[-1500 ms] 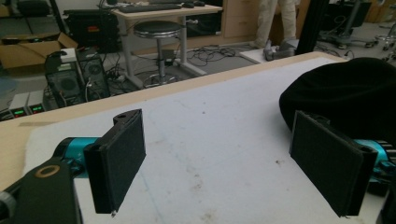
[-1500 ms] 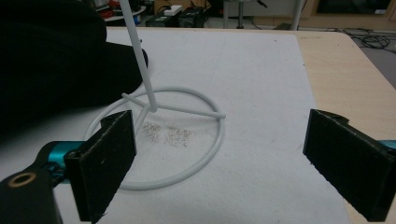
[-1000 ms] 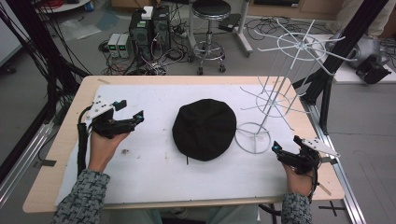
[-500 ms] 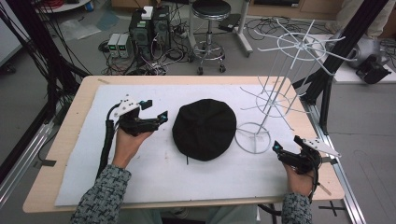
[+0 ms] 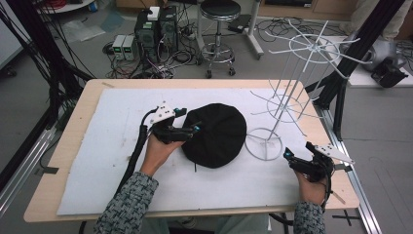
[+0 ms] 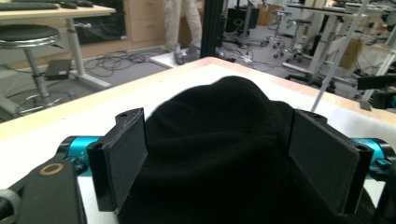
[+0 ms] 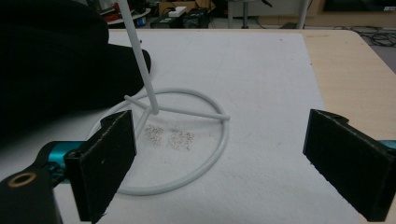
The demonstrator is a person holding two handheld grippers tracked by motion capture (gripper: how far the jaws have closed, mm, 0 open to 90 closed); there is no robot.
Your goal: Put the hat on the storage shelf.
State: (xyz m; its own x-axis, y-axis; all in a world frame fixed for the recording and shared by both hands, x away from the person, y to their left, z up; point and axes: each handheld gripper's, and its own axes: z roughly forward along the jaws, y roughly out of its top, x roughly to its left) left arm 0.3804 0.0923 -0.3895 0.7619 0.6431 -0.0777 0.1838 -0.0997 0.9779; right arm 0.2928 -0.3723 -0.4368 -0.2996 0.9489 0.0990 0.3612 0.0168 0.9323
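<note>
One black hat [image 5: 214, 134] lies flat on the white mat [image 5: 112, 146] that covers the wooden desk [image 5: 73, 131], roughly at the mat's middle. One white wire stand [image 5: 287, 92] rises just to the hat's right, its single ring base [image 5: 263, 144] resting on the mat close beside the hat's edge; in the right gripper view the ring [image 7: 187, 140] and its upright pole sit ahead of the jaws with the hat [image 7: 56, 60] beside it. Two hand-held grippers are in use, one per hand. The left hand-held gripper [image 5: 187, 127] reaches over the hat's left edge, its two jaws spread wide; in the left gripper view the dark fabric [image 6: 224, 140] fills the gap between the two pads, but whether either pad touches it is unclear. The right hand-held gripper [image 5: 298, 161] sits near the desk's right front corner, apart from the stand's base, jaws spread wide with nothing between them. One round stool [image 5: 220, 9] stands on the floor beyond the desk.
</note>
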